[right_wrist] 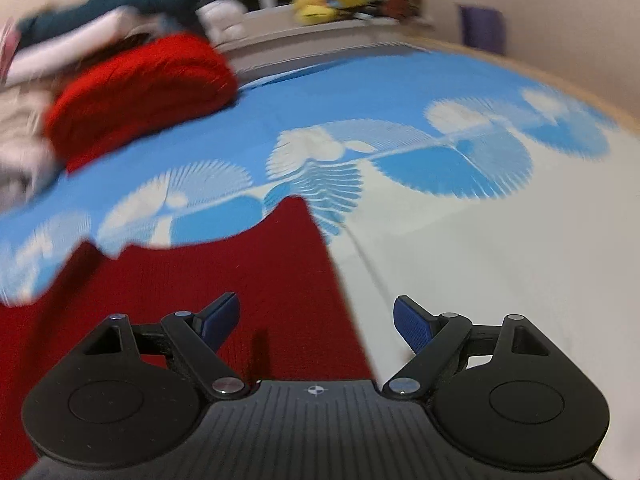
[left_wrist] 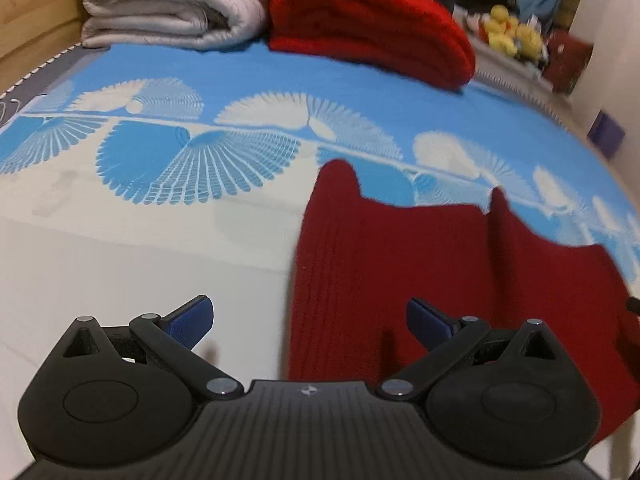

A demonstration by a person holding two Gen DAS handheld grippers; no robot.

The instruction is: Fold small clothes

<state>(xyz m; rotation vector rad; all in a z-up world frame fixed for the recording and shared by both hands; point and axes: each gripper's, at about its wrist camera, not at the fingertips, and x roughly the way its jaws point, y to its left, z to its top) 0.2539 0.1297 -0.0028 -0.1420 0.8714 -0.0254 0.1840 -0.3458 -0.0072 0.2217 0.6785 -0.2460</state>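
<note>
A dark red knitted garment (left_wrist: 440, 280) lies flat on the bed (left_wrist: 120, 248), near the folded bright red blanket (left_wrist: 368, 20), while the left gripper (left_wrist: 310, 322) and right gripper (right_wrist: 316, 322) hover over its side edges, fingers apart and empty.

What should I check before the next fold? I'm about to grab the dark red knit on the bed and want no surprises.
1. Left gripper open, holding nothing: ok.
2. Right gripper open, holding nothing: ok.
3. Dark red knit lying flat on the bedspread: ok.
4. Each gripper over a side edge of the knit: ok.
5. Folded red blanket clear of the knit: ok.
6. Near hem position: cannot tell.
</note>
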